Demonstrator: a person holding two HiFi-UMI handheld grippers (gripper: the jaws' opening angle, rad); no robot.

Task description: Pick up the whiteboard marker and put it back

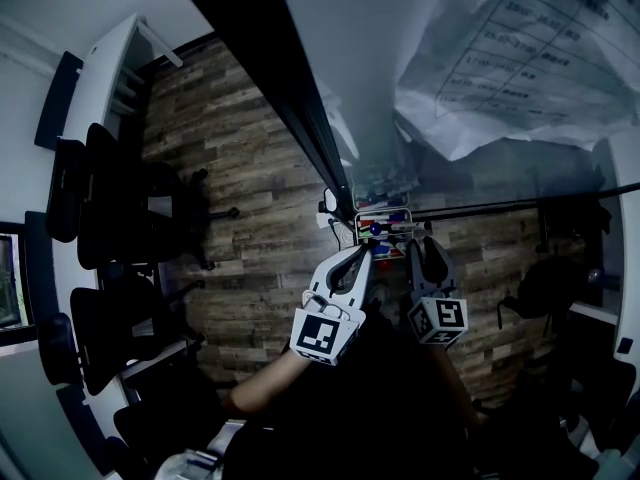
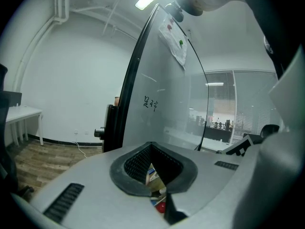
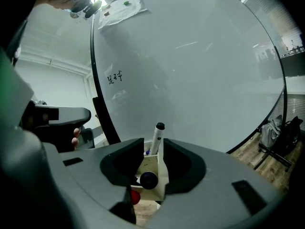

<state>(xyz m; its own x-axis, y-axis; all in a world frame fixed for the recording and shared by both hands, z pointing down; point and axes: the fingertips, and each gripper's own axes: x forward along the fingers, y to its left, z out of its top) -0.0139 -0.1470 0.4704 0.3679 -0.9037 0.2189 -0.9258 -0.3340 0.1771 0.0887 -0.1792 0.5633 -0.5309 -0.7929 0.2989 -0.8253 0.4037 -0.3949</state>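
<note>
Right gripper (image 3: 153, 151) has its jaws spread wide, not squeezing anything. The whiteboard marker (image 3: 157, 138) stands upright between them in the cream holder (image 3: 151, 170) by the whiteboard (image 3: 200, 70). Left gripper (image 2: 160, 195) looks clenched and empty, though it's pretty dim there

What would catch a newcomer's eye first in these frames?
A broad whiteboard fills the right gripper view, with handwriting near its left edge. Beneath it a black-capped whiteboard marker stands in a cream holder, between the open jaws of the right claw. In the head view, a printed sheet shows at top right.
</note>
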